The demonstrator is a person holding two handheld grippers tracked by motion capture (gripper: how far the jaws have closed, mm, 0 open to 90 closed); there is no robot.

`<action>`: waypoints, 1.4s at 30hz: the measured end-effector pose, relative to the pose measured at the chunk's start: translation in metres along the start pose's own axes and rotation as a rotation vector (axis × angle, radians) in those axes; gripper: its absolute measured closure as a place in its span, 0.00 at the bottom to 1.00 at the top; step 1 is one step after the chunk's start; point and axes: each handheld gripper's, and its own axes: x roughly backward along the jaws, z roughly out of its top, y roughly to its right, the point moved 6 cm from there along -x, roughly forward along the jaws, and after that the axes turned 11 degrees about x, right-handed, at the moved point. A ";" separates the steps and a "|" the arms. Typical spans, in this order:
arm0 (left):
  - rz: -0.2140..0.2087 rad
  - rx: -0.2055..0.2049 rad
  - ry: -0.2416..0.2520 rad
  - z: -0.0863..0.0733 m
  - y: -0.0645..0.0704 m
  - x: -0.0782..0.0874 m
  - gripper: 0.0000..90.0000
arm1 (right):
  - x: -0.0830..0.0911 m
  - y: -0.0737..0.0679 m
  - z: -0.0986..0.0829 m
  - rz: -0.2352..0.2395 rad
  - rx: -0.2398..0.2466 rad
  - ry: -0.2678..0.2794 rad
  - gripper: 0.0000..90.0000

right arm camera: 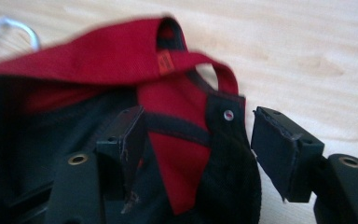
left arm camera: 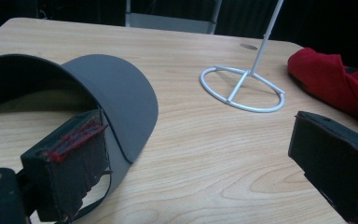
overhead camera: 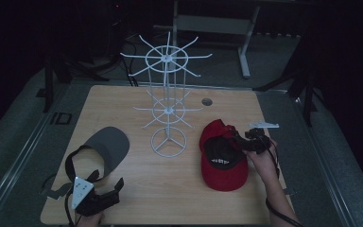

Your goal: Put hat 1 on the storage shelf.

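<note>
Lying upside down at the table's right, the red cap (overhead camera: 223, 161) has the right gripper (overhead camera: 238, 138) at its rear edge, jaws apart astride the strap. A white wire rack (overhead camera: 168, 101) separates it from the grey visor (overhead camera: 105, 147), beside the wide-open left gripper (overhead camera: 108, 191). The right gripper view reveals the strap's snap.

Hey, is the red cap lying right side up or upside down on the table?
Upside down. The red cap shows its dark inside lining and label facing up, and the right gripper has its open jaws around the rim.
</note>
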 end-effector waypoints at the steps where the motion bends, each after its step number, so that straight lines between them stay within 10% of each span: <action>1: 0.005 -0.001 0.002 0.000 0.000 0.000 0.06 | -0.007 0.001 -0.004 0.002 -0.009 -0.018 0.38; 19: 0.002 0.006 -0.007 -0.001 -0.001 -0.002 0.06 | -0.031 -0.006 -0.019 -0.009 0.067 -0.118 0.69; 26: -0.001 0.002 -0.014 -0.002 0.000 -0.002 0.06 | -0.030 -0.011 -0.020 0.000 0.099 -0.095 0.93; 42: 0.011 0.007 -0.011 -0.001 -0.002 -0.002 0.06 | 0.008 -0.014 0.009 -0.010 0.074 0.036 0.96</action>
